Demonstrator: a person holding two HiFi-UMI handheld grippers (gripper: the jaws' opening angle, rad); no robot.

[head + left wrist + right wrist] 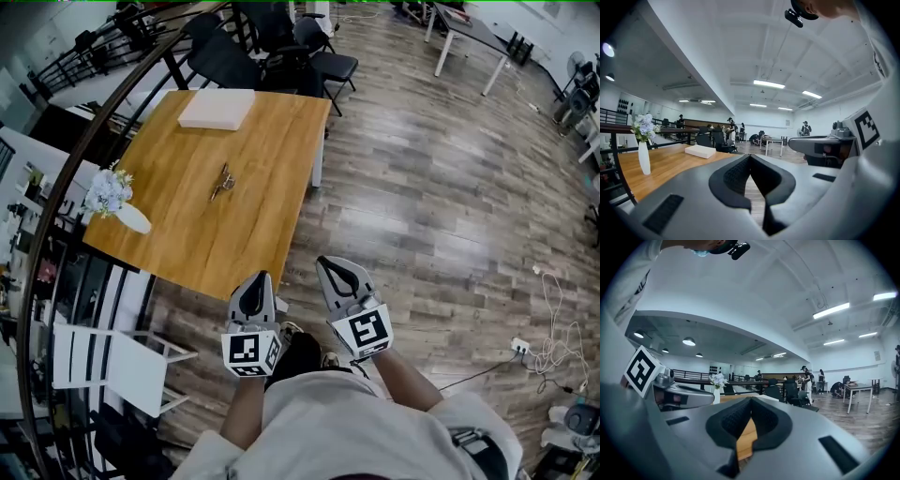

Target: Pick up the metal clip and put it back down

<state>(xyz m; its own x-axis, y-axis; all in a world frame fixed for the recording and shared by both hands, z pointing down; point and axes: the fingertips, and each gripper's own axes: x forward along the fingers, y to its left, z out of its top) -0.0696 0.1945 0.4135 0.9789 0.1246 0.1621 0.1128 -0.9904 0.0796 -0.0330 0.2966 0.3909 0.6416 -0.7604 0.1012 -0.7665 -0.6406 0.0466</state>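
approach step, i judge: the metal clip [222, 182] lies on the table [178, 234], upper left of frame; left gripper [254, 291] and right gripper [338, 277] sit low centre, jaws together, empty. next, one must open and reach up-frame.

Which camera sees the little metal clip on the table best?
The head view: it looks down on the metal clip lying in the middle of the wooden table. Both gripper views skim the table so low that the clip cannot be made out.

Left tongs [255, 289] and right tongs [339, 277] are held side by side, pointing almost level; both pairs of jaws closed on nothing.
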